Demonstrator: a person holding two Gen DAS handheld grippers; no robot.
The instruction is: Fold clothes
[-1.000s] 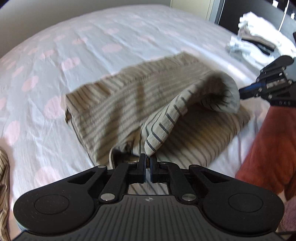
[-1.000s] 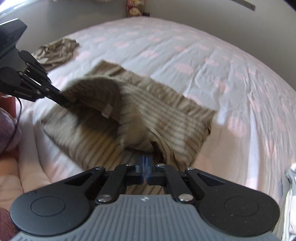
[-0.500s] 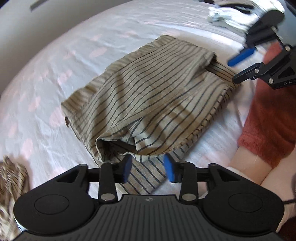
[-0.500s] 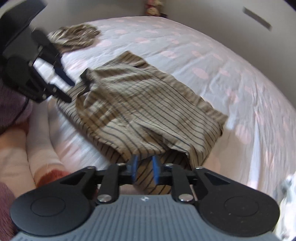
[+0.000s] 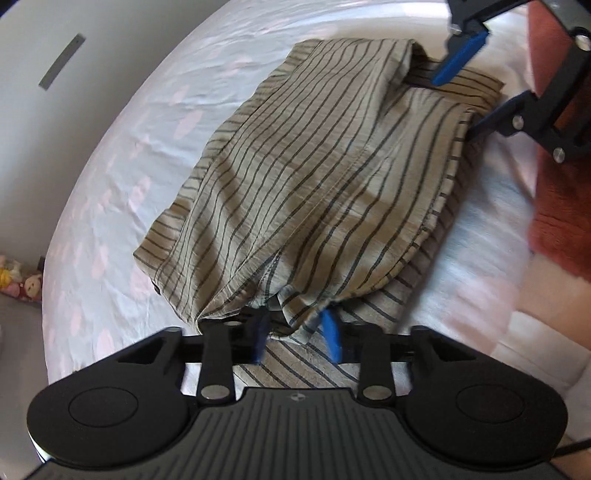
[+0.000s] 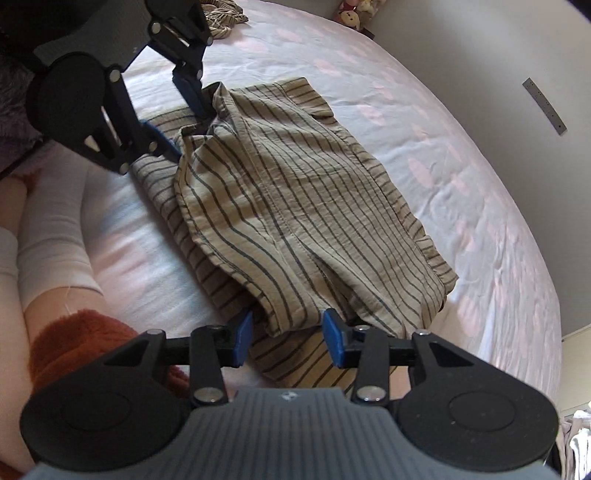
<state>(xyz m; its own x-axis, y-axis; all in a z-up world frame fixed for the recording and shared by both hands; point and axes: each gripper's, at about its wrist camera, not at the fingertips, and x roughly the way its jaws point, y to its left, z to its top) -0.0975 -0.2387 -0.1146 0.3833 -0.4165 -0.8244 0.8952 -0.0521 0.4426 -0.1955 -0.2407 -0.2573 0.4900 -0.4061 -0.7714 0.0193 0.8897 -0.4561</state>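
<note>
striped shirt folded on bed; left tongs spread apart, gripping nothing; right tongs likewise wide, empty, at shirt edge.

Garment: beige/tan with thin dark stripes. Bedsheet: white-lilac with pale pink blotches. Left gripper and right gripper: black bodies, blue finger pads, grey ribbed housing. Fuzzy sleeve: rust orange. Sock: white, ribbed. Wall: grey. Second garment far back: same tan stripe.
</note>
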